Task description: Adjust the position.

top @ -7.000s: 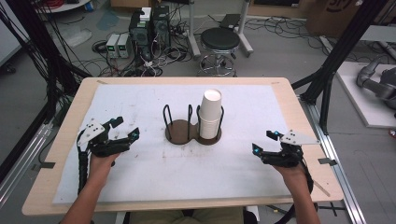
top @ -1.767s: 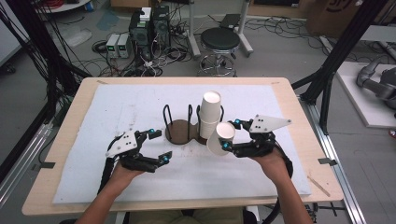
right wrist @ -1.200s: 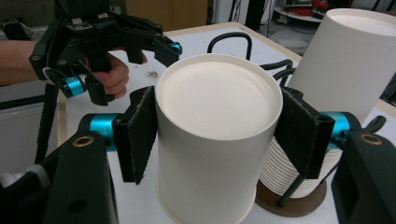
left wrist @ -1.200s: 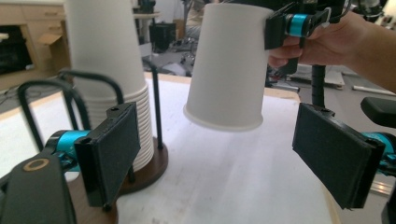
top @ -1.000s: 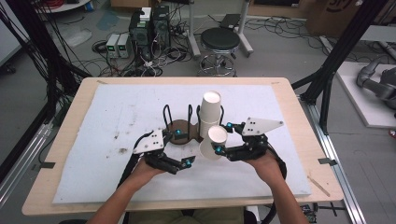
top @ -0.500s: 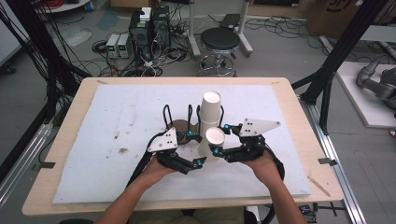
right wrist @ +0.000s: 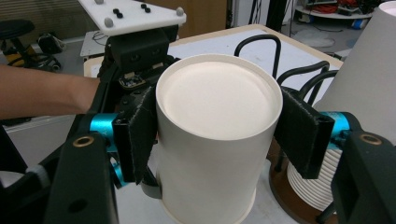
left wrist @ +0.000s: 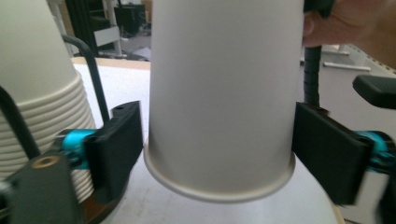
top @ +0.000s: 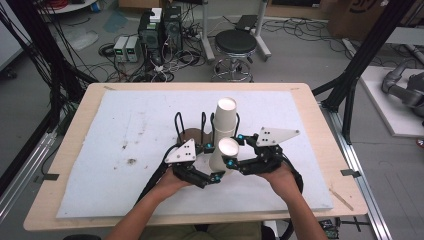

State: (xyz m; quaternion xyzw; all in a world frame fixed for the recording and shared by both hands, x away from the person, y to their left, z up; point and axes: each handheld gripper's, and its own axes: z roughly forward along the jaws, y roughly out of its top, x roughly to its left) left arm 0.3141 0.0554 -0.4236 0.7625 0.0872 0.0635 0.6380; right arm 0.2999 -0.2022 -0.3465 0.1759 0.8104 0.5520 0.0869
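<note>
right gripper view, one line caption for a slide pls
Right gripper shut on an upside-down paper cup, with the left gripper behind it and the cup stack in its wire holder alongside.

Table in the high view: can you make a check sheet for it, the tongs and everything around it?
Surface: white mat on a wooden table, with dark smudges.
Job's things: upside-down cup; cup stack in a wire holder.
Clutter: nothing seen.
Tongs: right tongs clamp the cup; left tongs straddle its rim end, grip unclear.
Cables: black cable beside the left forearm; tangle on the floor.
Surroundings: stool, computer boxes.
</note>
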